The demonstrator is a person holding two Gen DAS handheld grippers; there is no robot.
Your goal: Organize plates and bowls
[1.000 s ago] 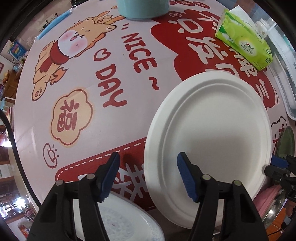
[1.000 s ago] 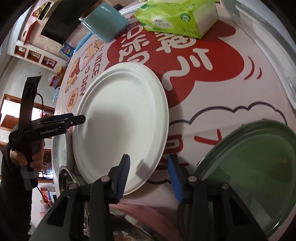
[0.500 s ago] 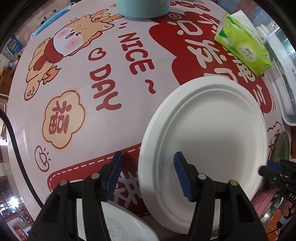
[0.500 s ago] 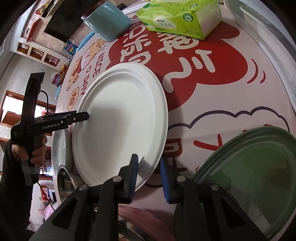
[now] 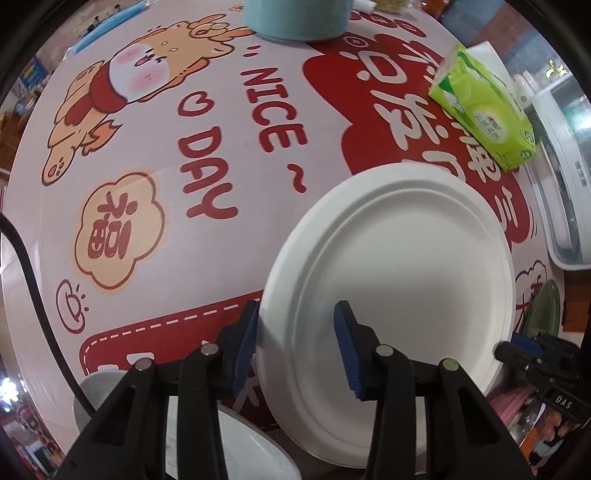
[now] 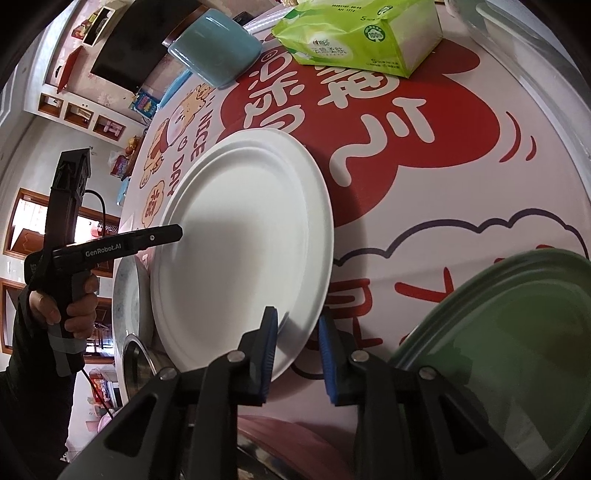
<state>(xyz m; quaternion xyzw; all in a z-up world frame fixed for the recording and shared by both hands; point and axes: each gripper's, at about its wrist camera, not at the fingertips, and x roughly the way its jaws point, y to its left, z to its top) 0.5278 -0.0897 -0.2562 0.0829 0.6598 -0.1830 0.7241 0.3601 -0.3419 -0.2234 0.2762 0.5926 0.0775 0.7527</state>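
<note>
A white paper plate (image 5: 399, 302) lies on the printed tablecloth; it also shows in the right wrist view (image 6: 243, 251). My left gripper (image 5: 295, 347) is open, its two blue pads straddling the plate's near left rim. My right gripper (image 6: 295, 350) has narrowed around the plate's near edge, with a gap still showing between its pads and the rim. A green plate (image 6: 517, 354) lies right of it. A patterned white plate (image 5: 236, 443) sits under my left gripper. A teal bowl (image 5: 295, 18) stands upside down at the far side.
A green tissue pack (image 5: 484, 114) lies at the far right beside a white tray (image 5: 561, 199). A metal bowl (image 6: 140, 362) and a pink plate (image 6: 295, 435) sit at the near edge. A blue face mask (image 5: 99, 33) lies far left.
My right gripper narrowed around the paper plate's near rim. My left gripper moved right, so its pads now straddle the plate's left rim.
</note>
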